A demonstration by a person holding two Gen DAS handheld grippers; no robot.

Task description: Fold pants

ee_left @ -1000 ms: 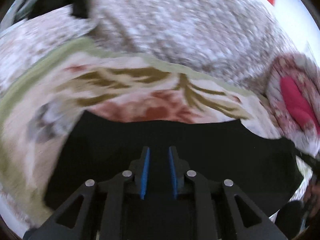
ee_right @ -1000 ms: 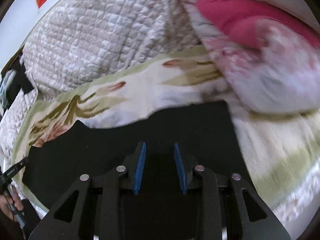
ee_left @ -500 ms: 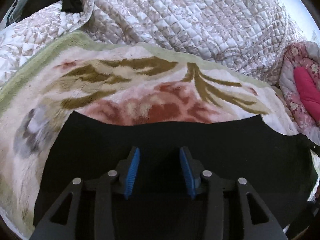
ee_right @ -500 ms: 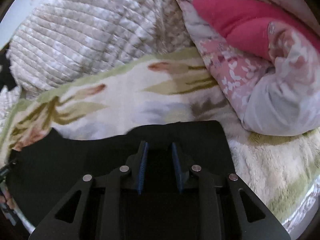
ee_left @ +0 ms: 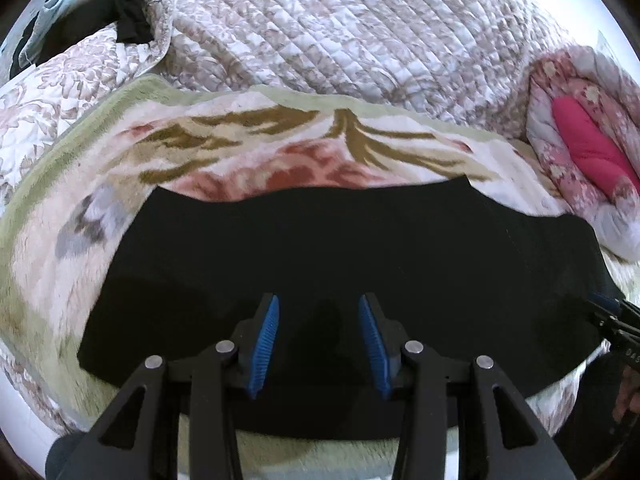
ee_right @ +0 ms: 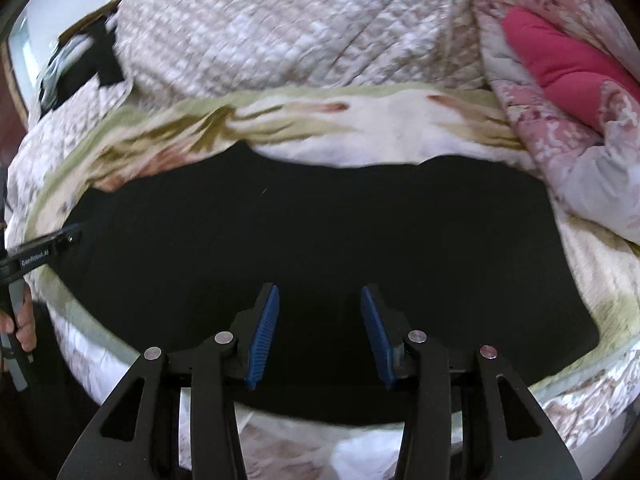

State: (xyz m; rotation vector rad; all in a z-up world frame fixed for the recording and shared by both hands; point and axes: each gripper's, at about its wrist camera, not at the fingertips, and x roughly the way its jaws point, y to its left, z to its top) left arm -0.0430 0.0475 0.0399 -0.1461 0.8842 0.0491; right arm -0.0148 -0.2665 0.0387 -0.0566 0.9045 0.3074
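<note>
The black pants (ee_left: 340,264) are lying flat in a wide folded band across the floral blanket (ee_left: 280,148) on the bed. Their far edge is running wavy along the blanket's red and olive pattern.

Left gripper (ee_left: 318,312): jaws are standing spread, nothing between the blue pads (ee_left: 264,344). It is hovering over the near edge of the pants; contact with the cloth cannot be judged.

Right gripper (ee_right: 320,304): jaws are likewise standing spread, empty, sitting over the near part of the pants (ee_right: 320,240). In this view the left gripper (ee_right: 44,256) is showing at the pants' left end, with the person's hand (ee_right: 22,320) gripping its handle. In the left view the right gripper (ee_left: 616,320) is showing at the pants' right end.

Beyond the blanket, a quilted cover (ee_left: 340,32) is bunching up. To the right of the pants, a pink flowered comforter (ee_right: 560,92) is lying rolled, its edge just beside the pants' far right corner. A dark garment (ee_left: 120,20) is lying past the quilted cover, far left.
</note>
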